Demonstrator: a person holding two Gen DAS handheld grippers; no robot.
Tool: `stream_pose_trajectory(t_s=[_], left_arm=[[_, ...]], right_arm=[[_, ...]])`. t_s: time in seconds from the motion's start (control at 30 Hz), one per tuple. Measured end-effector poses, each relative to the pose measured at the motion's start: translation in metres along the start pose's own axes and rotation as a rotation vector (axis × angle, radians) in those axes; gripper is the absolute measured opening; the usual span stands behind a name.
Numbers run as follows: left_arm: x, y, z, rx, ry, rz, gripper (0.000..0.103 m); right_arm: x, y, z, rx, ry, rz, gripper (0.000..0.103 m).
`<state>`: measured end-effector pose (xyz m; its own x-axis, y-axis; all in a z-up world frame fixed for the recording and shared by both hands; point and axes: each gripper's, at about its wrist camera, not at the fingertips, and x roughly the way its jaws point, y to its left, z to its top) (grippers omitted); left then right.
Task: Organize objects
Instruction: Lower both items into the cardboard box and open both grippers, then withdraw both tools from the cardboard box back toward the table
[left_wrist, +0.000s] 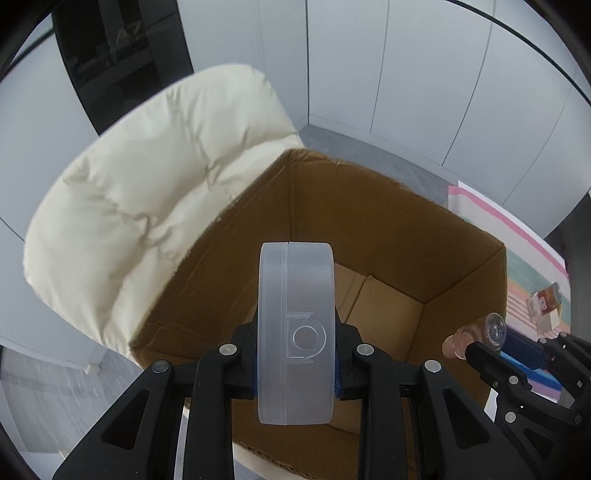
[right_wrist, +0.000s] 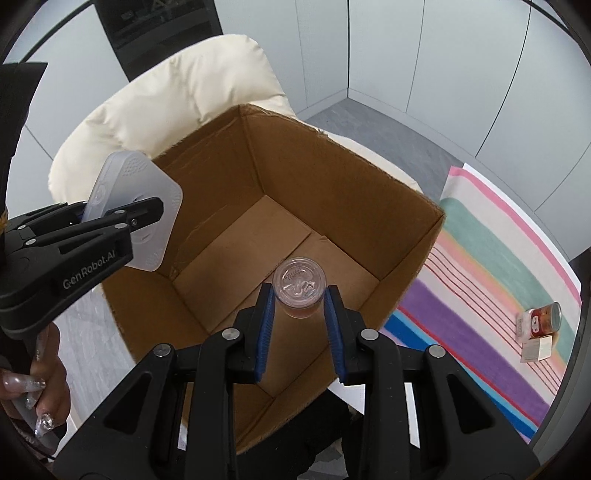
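Note:
An open cardboard box (left_wrist: 388, 229) (right_wrist: 332, 177) stands below both grippers. My left gripper (left_wrist: 297, 354) is shut on a frosted white plastic case (left_wrist: 295, 295), held on edge above the box's near left side. In the right wrist view the same flat, rounded-square case (right_wrist: 147, 177) sits in the left gripper (right_wrist: 122, 214) over the box's left rim. My right gripper (right_wrist: 299, 295) is shut on a small clear jar (right_wrist: 299, 284) with a clear lid, blue pads (right_wrist: 266, 325) on its sides, above the box's floor. The left wrist view shows that gripper (left_wrist: 491, 345) and jar (left_wrist: 495, 328) at the box's right rim.
A cream padded cushion (left_wrist: 147, 184) (right_wrist: 177, 81) lies behind and left of the box. To the right a striped cloth (right_wrist: 480, 258) carries a small red jar (right_wrist: 546, 317) and a small white box (right_wrist: 535, 349). A person's hand (right_wrist: 44, 387) holds the left gripper. Grey wall panels stand behind.

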<state>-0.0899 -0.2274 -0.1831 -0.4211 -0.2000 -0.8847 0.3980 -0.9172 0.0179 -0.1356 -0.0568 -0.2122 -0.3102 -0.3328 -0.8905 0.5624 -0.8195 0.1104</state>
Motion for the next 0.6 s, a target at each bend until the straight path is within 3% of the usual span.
stream_pose_trajectory(t_s=[0.07, 0.13, 0.17, 0.2, 0.27, 0.6], left_arm=[[0.005, 0.007, 0.0, -0.038, 0.025, -0.043, 0.036], [0.007, 0.012, 0.001, -0.067, 0.038, -0.067, 0.066], [0.007, 0.013, 0.001, -0.068, 0.036, -0.053, 0.084], [0.004, 0.013, 0.001, -0.063, 0.022, -0.024, 0.09], [-0.002, 0.014, 0.002, -0.045, -0.008, 0.005, 0.09], [-0.009, 0.006, 0.0, 0.01, -0.021, 0.02, 0.091]], right_arm=[[0.003, 0.0, 0.0, 0.009, 0.0, 0.023, 0.029], [0.005, 0.0, 0.001, 0.009, -0.002, 0.047, 0.033], [0.005, -0.001, 0.001, 0.014, -0.004, 0.049, 0.055], [0.004, -0.001, 0.002, 0.026, -0.007, 0.042, 0.08], [-0.001, -0.003, 0.004, 0.047, -0.038, 0.042, 0.09], [-0.007, -0.011, 0.006, 0.082, -0.037, 0.017, 0.09]])
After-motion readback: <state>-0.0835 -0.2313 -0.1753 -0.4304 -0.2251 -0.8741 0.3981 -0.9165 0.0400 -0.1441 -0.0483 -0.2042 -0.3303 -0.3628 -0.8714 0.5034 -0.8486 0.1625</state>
